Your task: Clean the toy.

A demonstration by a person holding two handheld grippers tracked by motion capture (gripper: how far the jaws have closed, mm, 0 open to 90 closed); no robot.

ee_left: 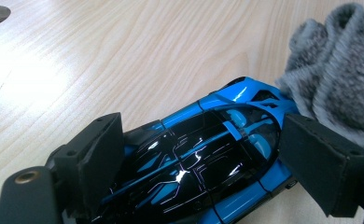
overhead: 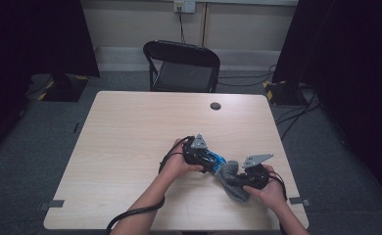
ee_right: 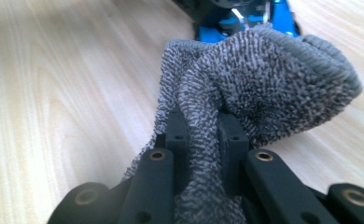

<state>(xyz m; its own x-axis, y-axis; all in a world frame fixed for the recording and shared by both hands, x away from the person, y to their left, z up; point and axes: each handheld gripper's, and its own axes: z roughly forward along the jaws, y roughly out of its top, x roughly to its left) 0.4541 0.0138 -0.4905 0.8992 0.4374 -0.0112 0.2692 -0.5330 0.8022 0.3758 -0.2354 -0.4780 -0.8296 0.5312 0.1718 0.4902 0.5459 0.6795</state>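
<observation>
My left gripper [ee_left: 199,158] has its jaws spread wide around the car [ee_left: 208,154], one pad on each flank. In the left gripper view the pads [ee_left: 101,158] sit right against the blue-and-black body, so I call that a grip on the car, which rests on the table [overhead: 130,142]. From the high view I see the same gripper [overhead: 209,157] lying low near the table's front right, the car [overhead: 216,159] poking out of it as a sliver of blue.

My right gripper [ee_right: 202,140] is clamped tight on the cloth [ee_right: 264,84]. The jaws are nearly together with a fold of grey terry pinched between them, and the rest of the cloth bunches up beyond the tips. In the high view the right gripper [overhead: 245,177] sits just right of the left one, with the cloth [overhead: 230,180] draped between them.

The cloth touches the car's end: in the left gripper view the cloth [ee_left: 334,79] presses up against the blue tail, and in the right gripper view the car [ee_right: 245,18] peeks out just past the bunched fabric.

Further off, a round grommet [overhead: 215,105] sits near the table's far edge, well away from my hands, and a black chair [overhead: 181,66] stands behind the table. Cables [overhead: 135,213] trail off the front edge.
</observation>
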